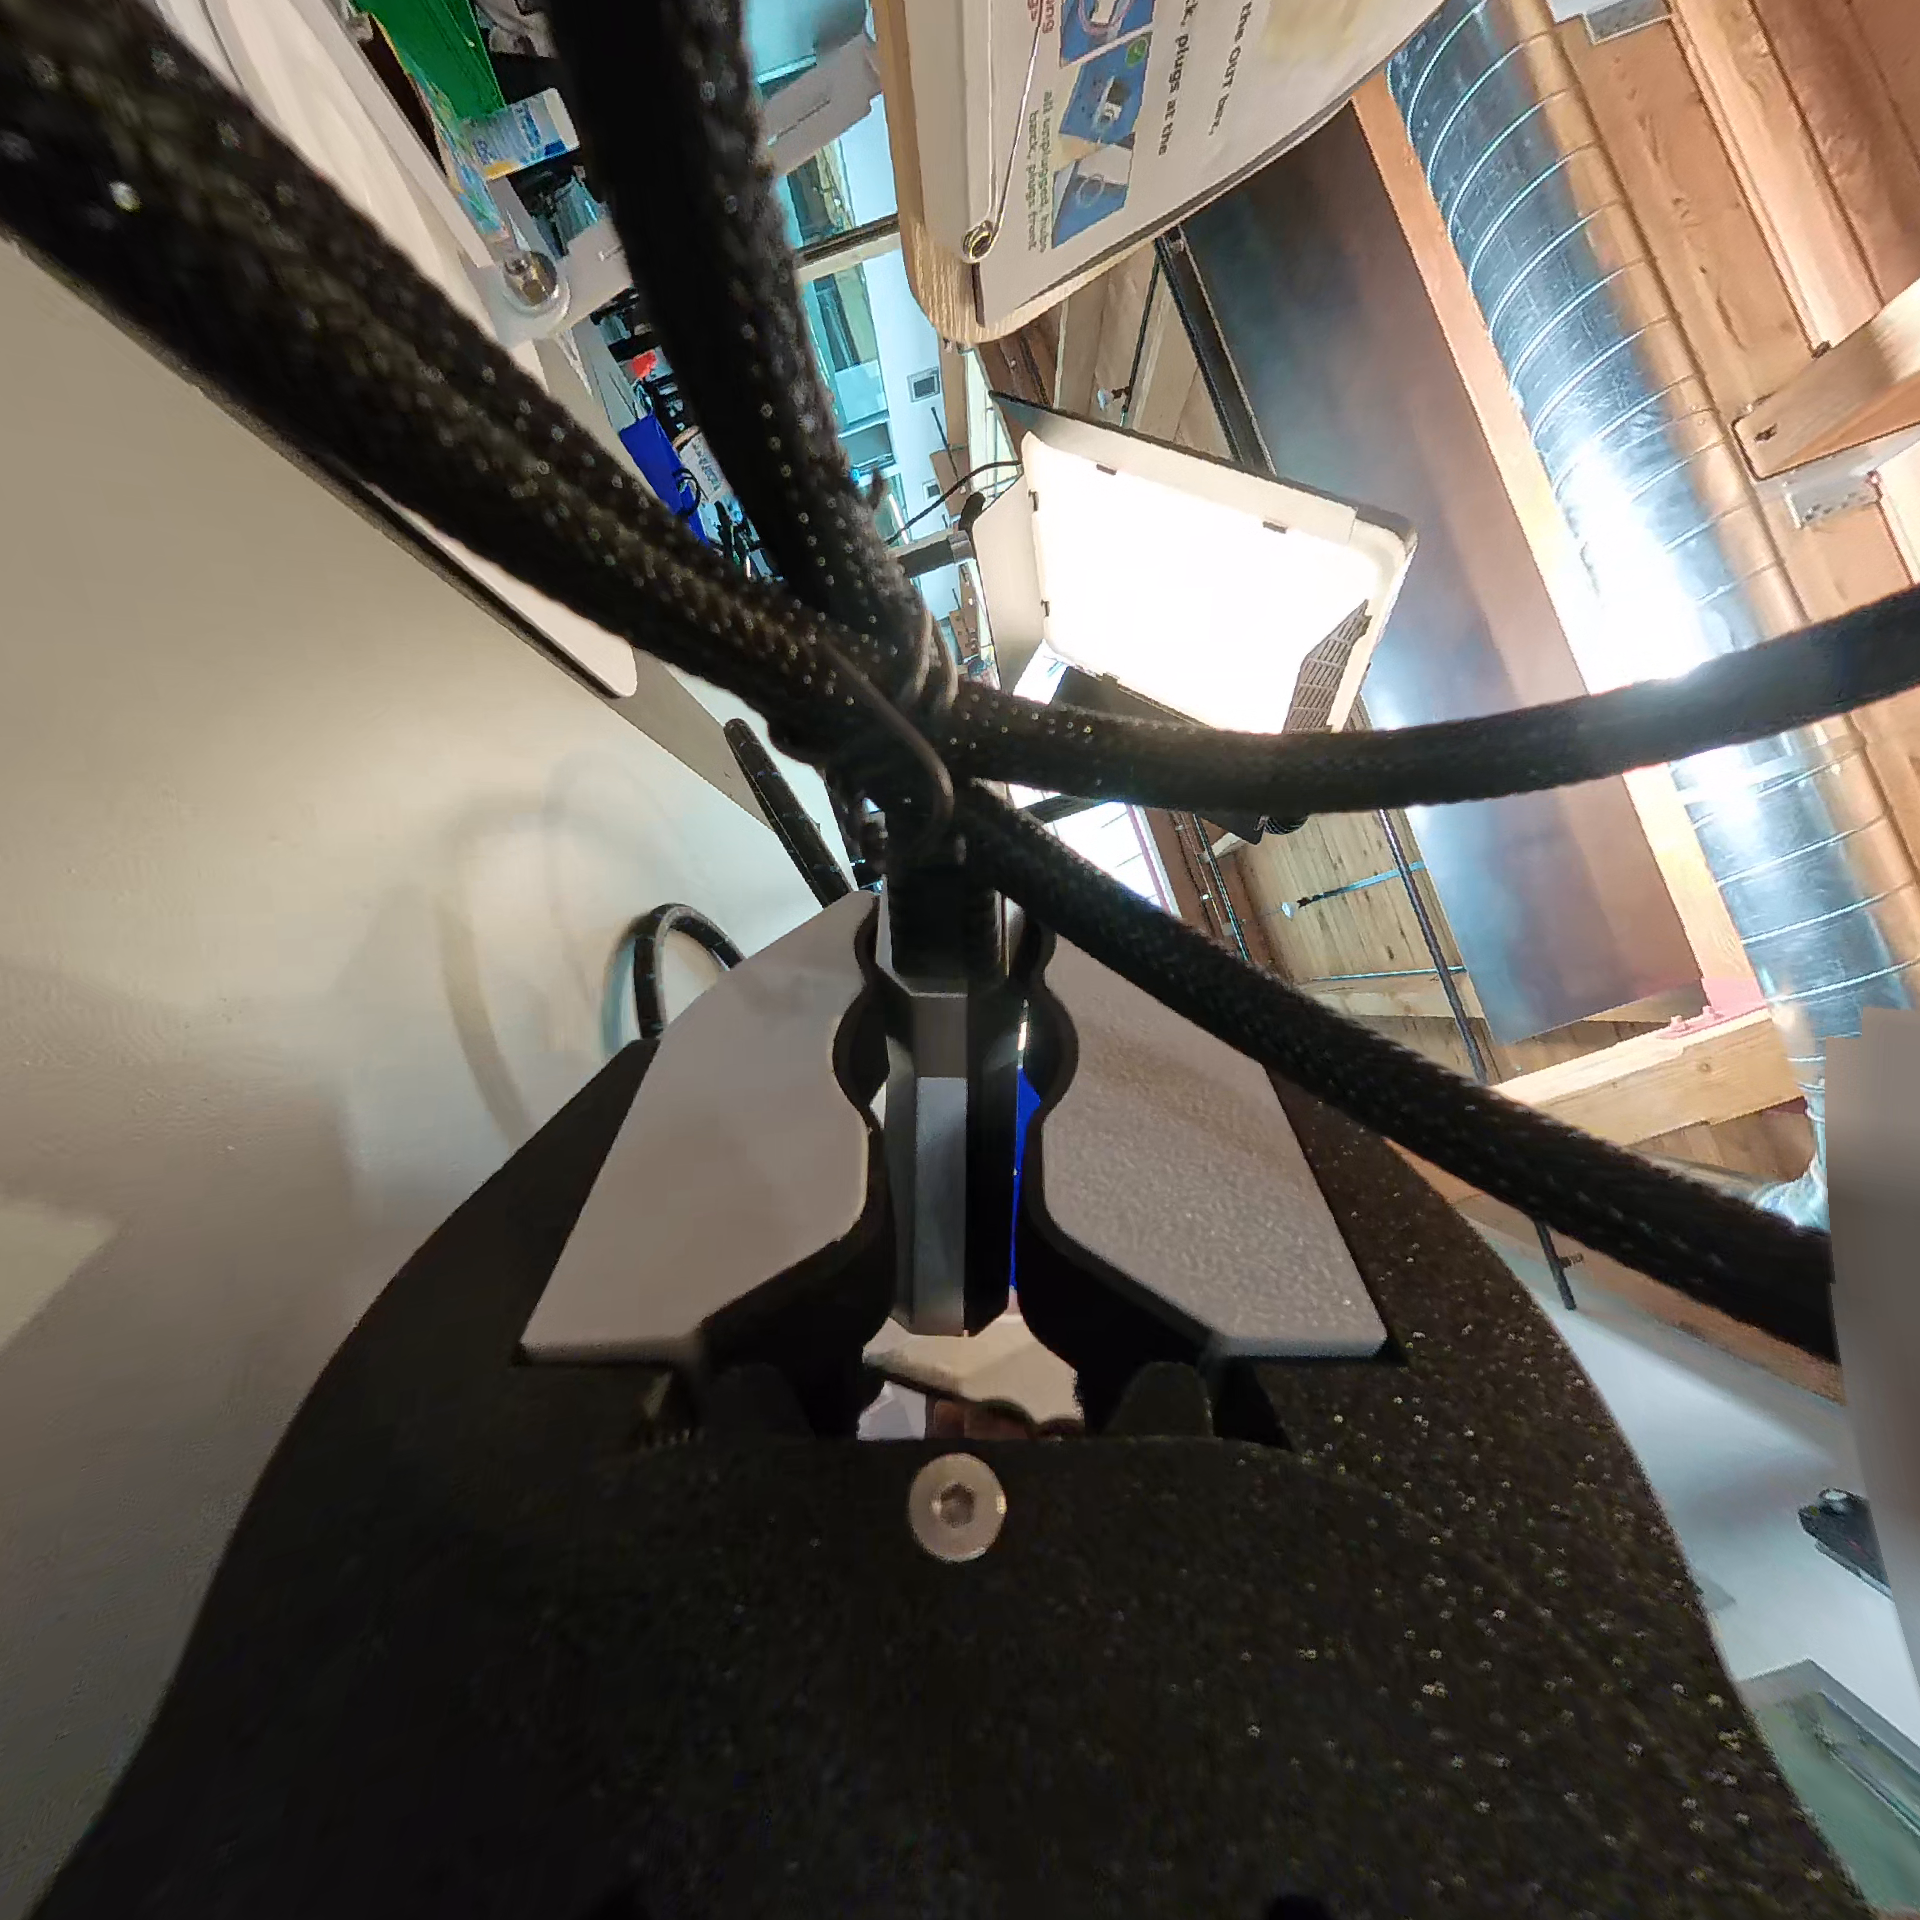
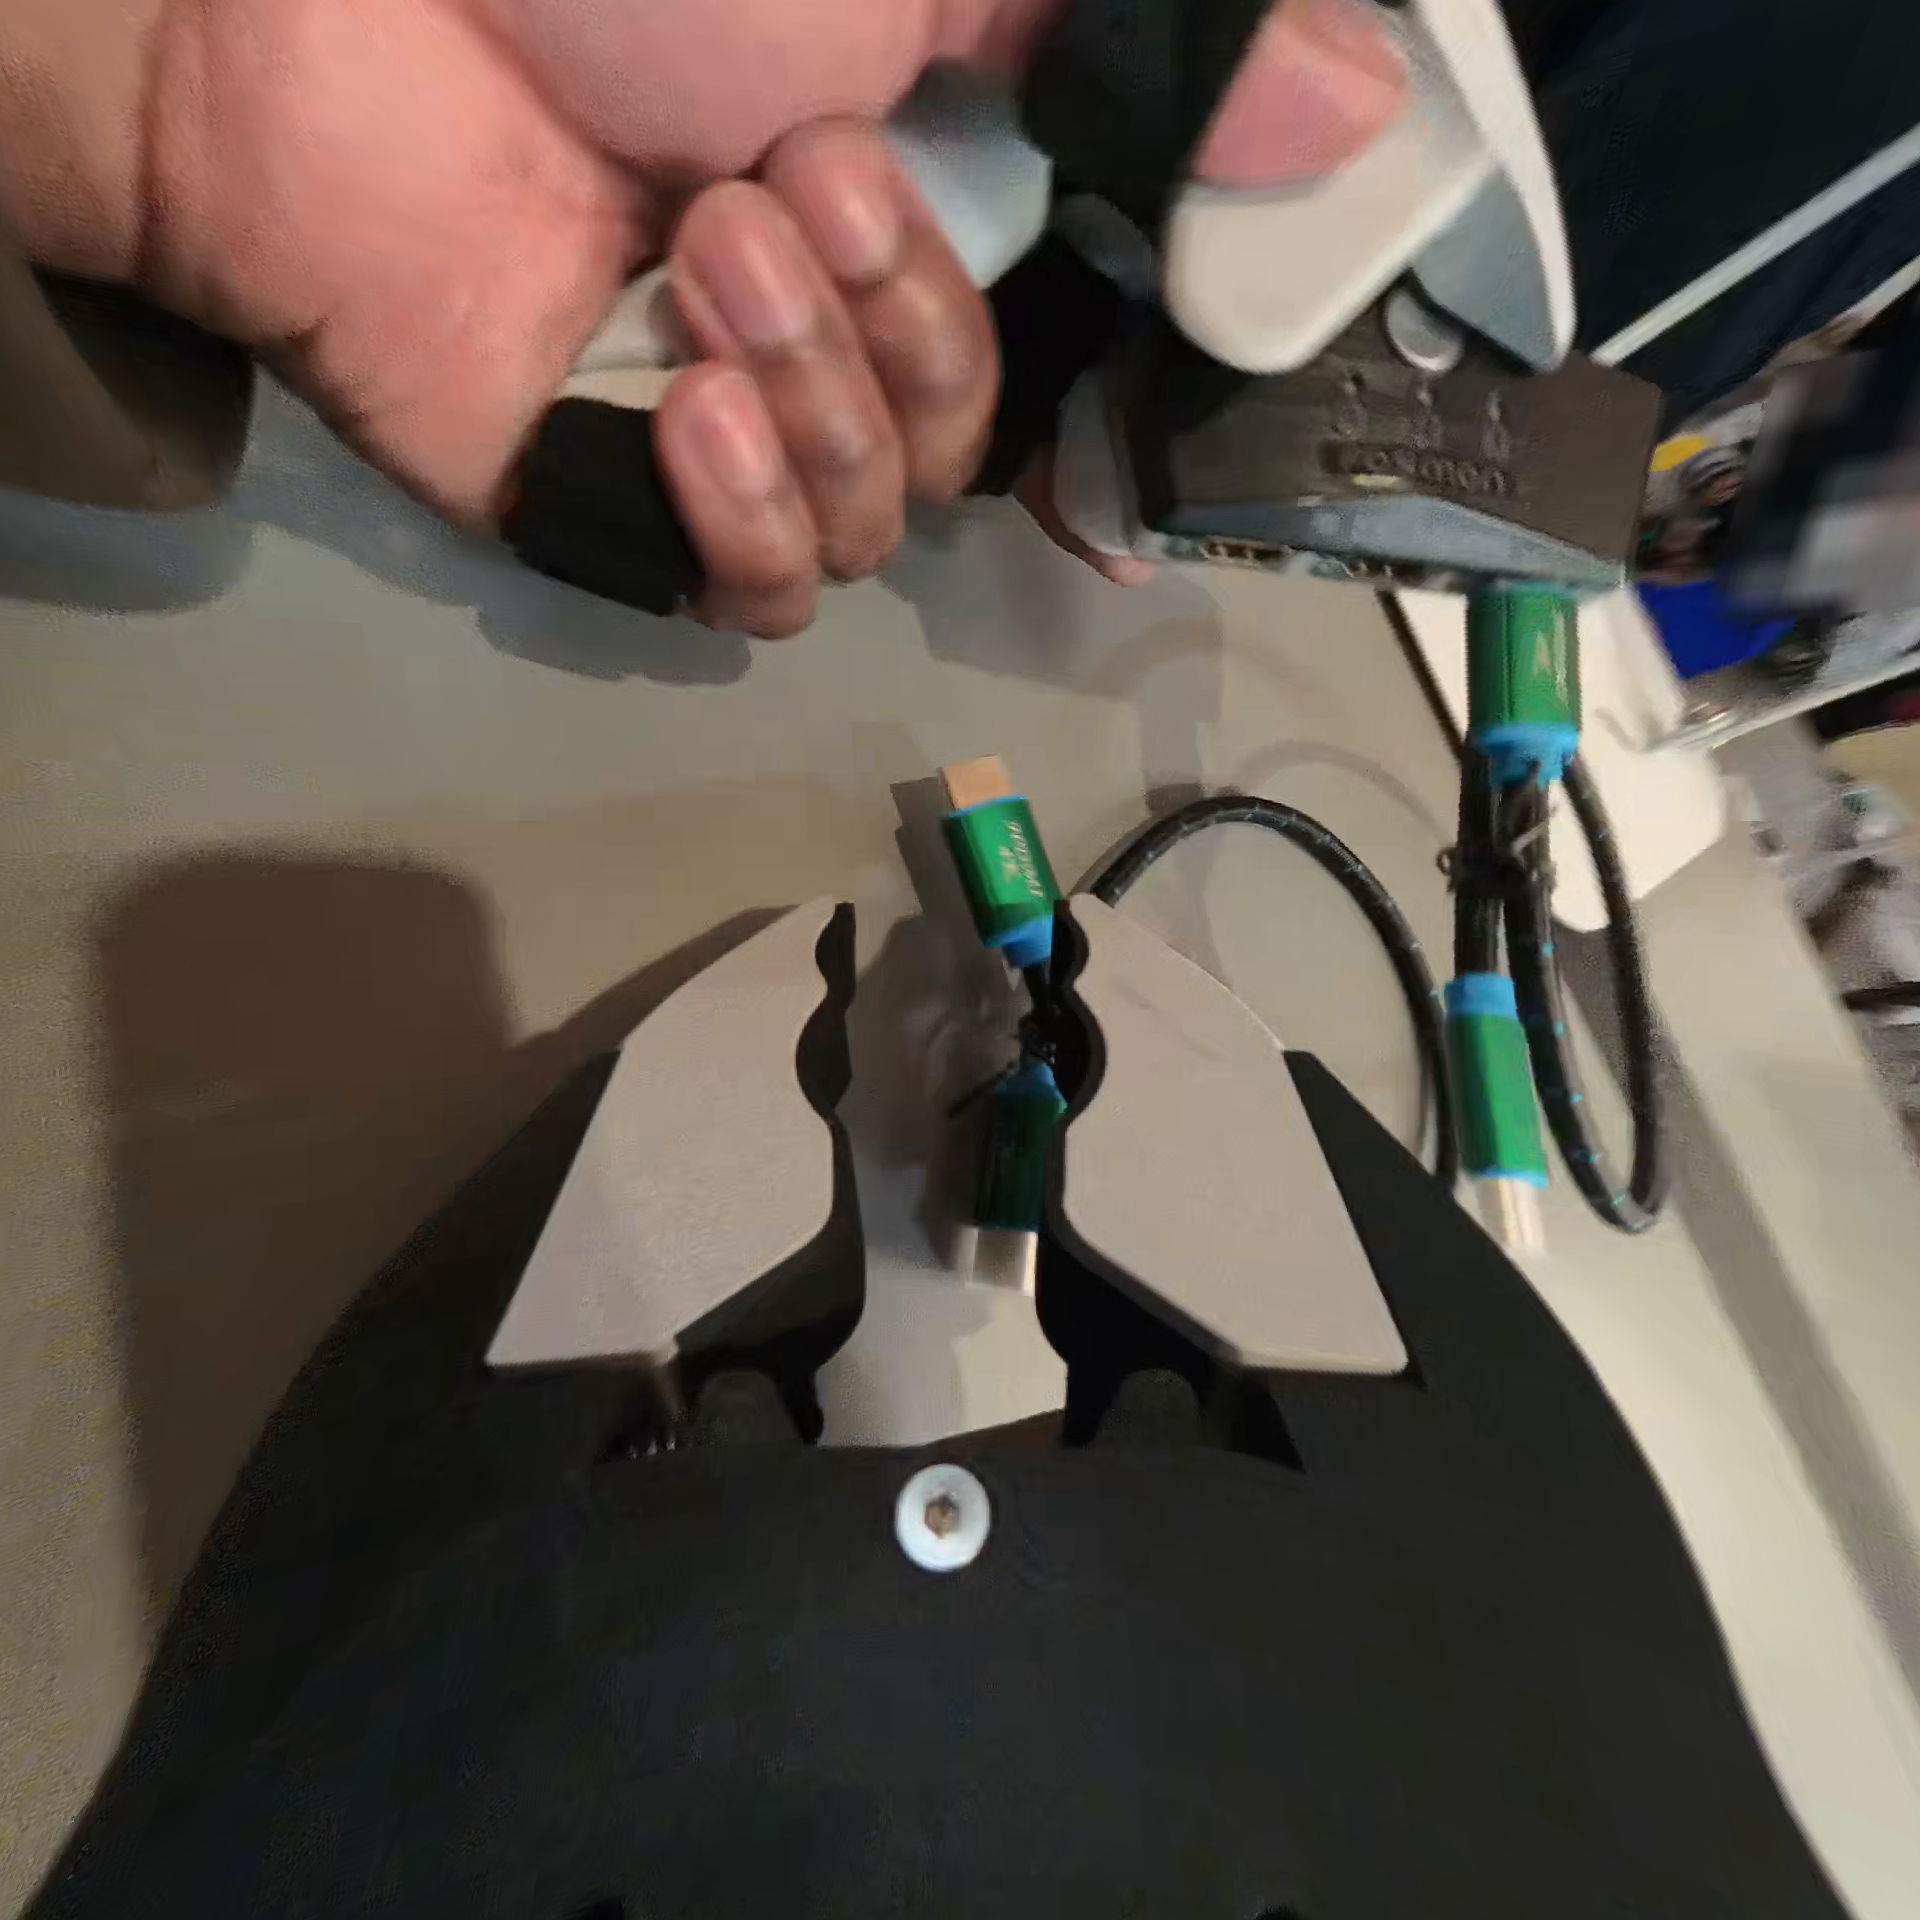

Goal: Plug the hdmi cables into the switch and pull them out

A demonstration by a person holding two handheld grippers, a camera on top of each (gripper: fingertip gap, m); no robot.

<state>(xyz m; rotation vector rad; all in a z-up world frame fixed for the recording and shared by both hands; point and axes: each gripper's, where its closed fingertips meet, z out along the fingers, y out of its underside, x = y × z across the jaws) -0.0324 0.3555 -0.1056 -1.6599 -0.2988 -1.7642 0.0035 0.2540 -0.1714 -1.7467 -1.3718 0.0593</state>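
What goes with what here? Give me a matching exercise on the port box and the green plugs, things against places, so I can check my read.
Things:
1. dark port box
2. gold-tipped green plug
3. top-right green plug
4. blurred green plug

Places:
A. seated in the box's underside, its cable hanging down
B. between the fingers of the open right tongs
C. clamped in the left tongs, raised above the table
D. just past the right tongs' tips

Pairs: 1-C, 2-D, 3-A, 4-B
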